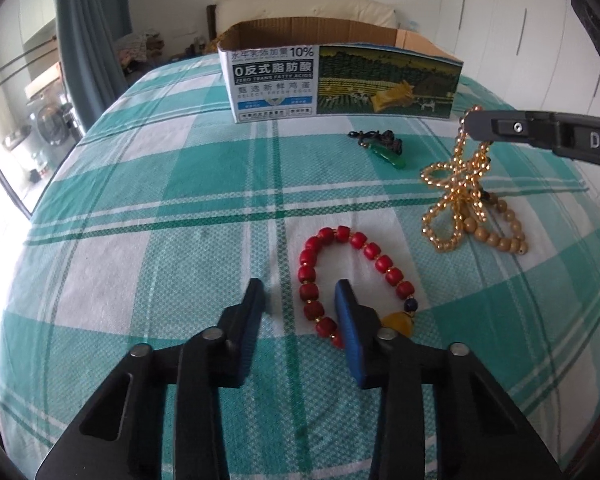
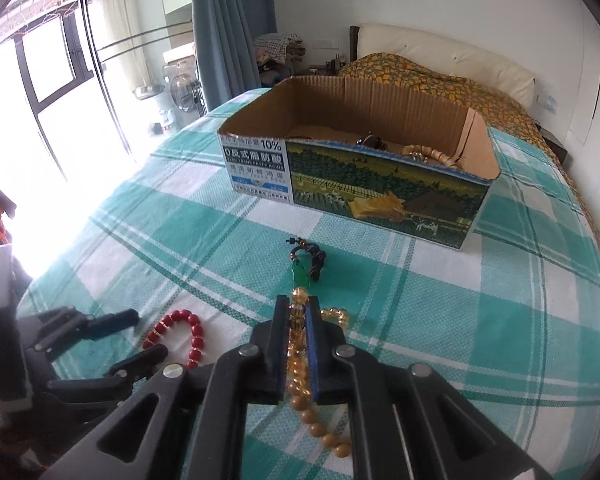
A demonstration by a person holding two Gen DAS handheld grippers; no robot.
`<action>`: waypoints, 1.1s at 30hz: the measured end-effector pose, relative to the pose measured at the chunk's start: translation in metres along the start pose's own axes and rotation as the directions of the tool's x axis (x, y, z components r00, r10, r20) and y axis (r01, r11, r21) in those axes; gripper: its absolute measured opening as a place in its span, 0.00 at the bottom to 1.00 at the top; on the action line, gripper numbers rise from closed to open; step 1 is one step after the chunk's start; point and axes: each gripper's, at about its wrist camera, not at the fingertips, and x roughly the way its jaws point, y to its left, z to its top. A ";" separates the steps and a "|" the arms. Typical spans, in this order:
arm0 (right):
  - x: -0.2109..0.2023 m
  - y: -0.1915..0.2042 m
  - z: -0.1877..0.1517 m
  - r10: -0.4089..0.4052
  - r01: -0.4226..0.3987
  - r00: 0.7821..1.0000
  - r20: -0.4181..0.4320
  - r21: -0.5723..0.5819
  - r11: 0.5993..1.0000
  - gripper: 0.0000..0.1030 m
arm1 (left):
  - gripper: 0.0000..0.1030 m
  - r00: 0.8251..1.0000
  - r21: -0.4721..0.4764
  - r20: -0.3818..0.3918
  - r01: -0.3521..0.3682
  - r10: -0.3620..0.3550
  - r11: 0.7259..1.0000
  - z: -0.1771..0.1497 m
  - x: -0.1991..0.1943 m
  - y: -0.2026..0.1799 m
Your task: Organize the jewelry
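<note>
A red bead bracelet (image 1: 352, 264) with an amber bead lies on the plaid sheet. My left gripper (image 1: 300, 292) stands open over it: one side of the loop lies between the fingers, with the right finger inside the loop and no pad pressing. My right gripper (image 2: 298, 312) is shut on a golden bead strand (image 2: 296, 360), which hangs from its tip (image 1: 476, 122) in loops (image 1: 456, 188). Tan wooden beads (image 1: 496, 232) lie under those loops. A green pendant on dark cord (image 2: 302, 272) rests between the grippers and the open cardboard box (image 2: 380, 188).
The box holds a few bead pieces (image 2: 420, 152) at its right end. Beyond it are a yellow floral quilt (image 2: 440, 76) and a cream headboard. A window and teal curtain (image 2: 220, 20) are at the left, white wardrobe doors (image 1: 520, 32) at the right.
</note>
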 end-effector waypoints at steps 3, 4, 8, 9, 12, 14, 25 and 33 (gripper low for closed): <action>-0.018 -0.004 0.003 0.006 -0.006 1.000 0.028 0.028 1.000 0.08 | 0.08 1.000 -0.008 -0.009 0.019 -0.019 1.000 0.002 0.002 0.000; -0.024 -0.007 0.004 0.006 -0.007 0.999 0.035 0.038 0.999 0.08 | 0.08 1.000 -0.019 -0.014 0.024 -0.024 1.000 0.003 0.002 0.001; -0.047 -0.021 0.003 -0.013 0.007 0.998 0.065 0.086 0.996 0.08 | 0.08 0.999 -0.067 -0.029 0.043 -0.045 0.997 0.005 0.002 0.007; -0.051 -0.025 0.003 -0.019 0.012 0.997 0.069 0.098 0.995 0.08 | 0.08 0.998 -0.073 -0.031 0.044 -0.047 0.996 0.005 0.002 0.008; -0.064 -0.037 0.000 -0.043 0.032 0.996 0.084 0.126 0.992 0.08 | 0.08 0.998 -0.085 -0.029 0.053 -0.056 0.995 0.005 -0.001 0.008; -0.072 -0.045 -0.001 -0.060 0.047 0.994 0.090 0.142 0.989 0.08 | 0.08 0.998 -0.083 -0.023 0.059 -0.061 0.995 0.007 -0.003 0.007; -0.088 -0.092 -0.026 -0.188 0.168 0.980 0.073 0.218 0.961 0.08 | 0.08 0.999 -0.063 -0.024 0.042 -0.043 0.997 0.006 -0.003 0.009; -0.061 -0.113 -0.072 -0.229 0.233 0.972 -0.047 0.241 0.942 0.08 | 0.09 0.999 -0.061 -0.027 0.028 -0.029 0.998 0.000 -0.001 0.011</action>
